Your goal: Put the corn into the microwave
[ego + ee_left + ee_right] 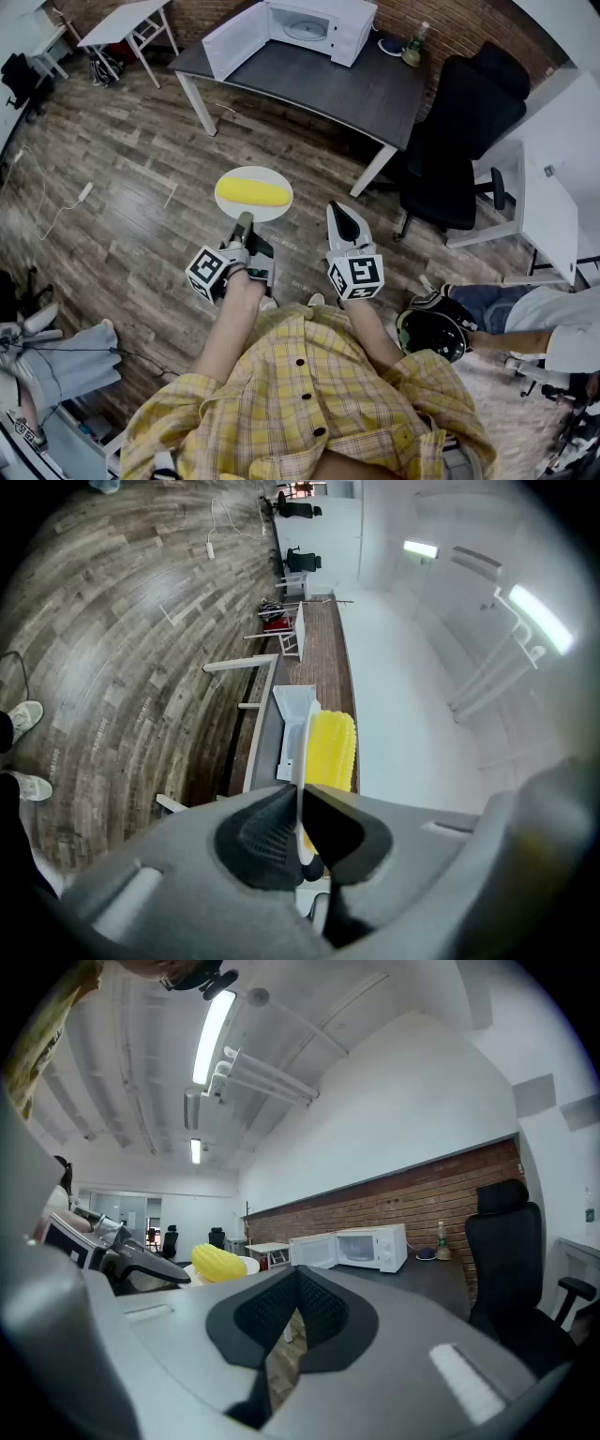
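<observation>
A yellow corn cob (251, 192) lies on a small white plate (277, 208) held in the air over the wood floor. My left gripper (244, 221) is shut on the plate's near rim. In the left gripper view the plate (303, 747) shows edge-on, pinched between the jaws, with the corn (331, 750) beside it. My right gripper (340, 212) hovers just right of the plate, shut and holding nothing. The white microwave (314, 28) stands at the far end of a dark table (370, 89), with its door (232, 39) swung open. The right gripper view shows the corn (217, 1262) and the microwave (361, 1246) ahead.
A black office chair (464, 131) stands right of the table, beside a white desk (553, 202). A bottle (413, 45) sits on the table's far right corner. A white folding table (127, 23) is at the far left. A cable (66, 204) lies on the floor. Another person (525, 323) sits at the right.
</observation>
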The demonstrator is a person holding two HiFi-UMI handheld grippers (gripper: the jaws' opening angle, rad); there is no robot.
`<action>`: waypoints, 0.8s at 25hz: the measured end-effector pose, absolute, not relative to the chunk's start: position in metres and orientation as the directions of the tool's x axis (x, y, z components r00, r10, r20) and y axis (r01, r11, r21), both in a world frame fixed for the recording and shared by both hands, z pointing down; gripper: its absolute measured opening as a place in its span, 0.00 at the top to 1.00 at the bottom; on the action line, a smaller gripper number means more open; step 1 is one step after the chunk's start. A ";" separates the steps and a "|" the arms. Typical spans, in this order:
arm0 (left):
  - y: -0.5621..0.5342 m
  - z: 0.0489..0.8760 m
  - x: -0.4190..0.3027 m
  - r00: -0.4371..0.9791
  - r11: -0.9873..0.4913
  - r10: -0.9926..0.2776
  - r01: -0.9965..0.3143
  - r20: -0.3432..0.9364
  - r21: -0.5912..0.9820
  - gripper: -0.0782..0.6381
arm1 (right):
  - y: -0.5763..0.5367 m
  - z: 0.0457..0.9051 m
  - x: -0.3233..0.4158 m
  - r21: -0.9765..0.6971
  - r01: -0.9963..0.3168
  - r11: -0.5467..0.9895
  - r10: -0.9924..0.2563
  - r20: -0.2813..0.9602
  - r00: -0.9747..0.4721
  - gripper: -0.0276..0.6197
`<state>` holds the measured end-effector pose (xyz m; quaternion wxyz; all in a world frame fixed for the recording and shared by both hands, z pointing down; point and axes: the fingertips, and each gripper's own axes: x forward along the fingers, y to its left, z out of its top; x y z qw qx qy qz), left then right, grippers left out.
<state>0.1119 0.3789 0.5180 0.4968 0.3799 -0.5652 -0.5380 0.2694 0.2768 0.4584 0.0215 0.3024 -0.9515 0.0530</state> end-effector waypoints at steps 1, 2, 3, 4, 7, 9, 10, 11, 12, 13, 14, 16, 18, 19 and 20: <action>0.379 0.517 0.112 -0.218 0.128 -0.965 0.106 0.148 0.986 0.87 | 0.278 0.458 0.269 -0.087 -0.577 0.812 -0.573 0.073 -0.816 0.95; 0.379 0.516 0.111 -0.217 0.122 -0.965 0.107 0.143 0.987 0.87 | 0.279 0.458 0.269 -0.085 -0.577 0.812 -0.573 0.072 -0.817 0.95; 0.379 0.515 0.111 -0.217 0.116 -0.966 0.109 0.137 0.987 0.87 | 0.279 0.458 0.268 -0.085 -0.577 0.812 -0.573 0.071 -0.817 0.95; 0.378 0.514 0.111 -0.217 0.113 -0.967 0.110 0.135 0.987 0.87 | 0.280 0.458 0.268 -0.084 -0.577 0.813 -0.573 0.071 -0.817 0.95; 0.379 0.519 0.109 -0.212 0.128 -0.966 0.103 0.148 0.986 0.87 | 0.282 0.459 0.266 -0.083 -0.578 0.812 -0.574 0.072 -0.816 0.95; 0.380 0.520 0.105 -0.211 0.130 -0.966 0.106 0.150 0.986 0.87 | 0.283 0.460 0.262 -0.080 -0.580 0.811 -0.575 0.073 -0.815 0.95; 0.381 0.520 0.102 -0.210 0.130 -0.966 0.108 0.150 0.986 0.86 | 0.285 0.459 0.259 -0.079 -0.581 0.810 -0.576 0.075 -0.814 0.95; 0.382 0.520 0.098 -0.209 0.130 -0.966 0.109 0.151 0.985 0.87 | 0.286 0.459 0.256 -0.078 -0.583 0.809 -0.578 0.076 -0.812 0.95; 0.383 0.520 0.095 -0.206 0.131 -0.967 0.110 0.152 0.985 0.87 | 0.287 0.459 0.253 -0.077 -0.586 0.807 -0.581 0.078 -0.810 0.95; 0.383 0.520 0.092 -0.201 0.133 -0.968 0.109 0.153 0.985 0.87 | 0.288 0.459 0.252 -0.075 -0.591 0.803 -0.586 0.080 -0.807 0.95; 0.384 0.520 0.089 -0.197 0.134 -0.968 0.108 0.153 0.985 0.87 | 0.288 0.459 0.250 -0.075 -0.596 0.799 -0.591 0.081 -0.802 0.95; 0.383 0.521 0.083 -0.188 0.135 -0.970 0.106 0.153 0.985 0.87 | 0.288 0.460 0.248 -0.079 -0.606 0.791 -0.601 0.080 -0.795 0.95; 0.382 0.521 0.077 -0.180 0.136 -0.972 0.102 0.152 0.986 0.87 | 0.287 0.460 0.244 -0.084 -0.606 0.791 -0.601 0.076 -0.795 0.95; 0.381 0.522 0.074 -0.174 0.136 -0.973 0.099 0.152 0.986 0.87 | 0.287 0.460 0.242 -0.085 -0.603 0.793 -0.599 0.073 -0.798 0.95; 0.381 0.523 0.071 -0.166 0.135 -0.975 0.097 0.150 0.986 0.87 | 0.288 0.461 0.239 -0.084 -0.601 0.795 -0.597 0.070 -0.799 0.95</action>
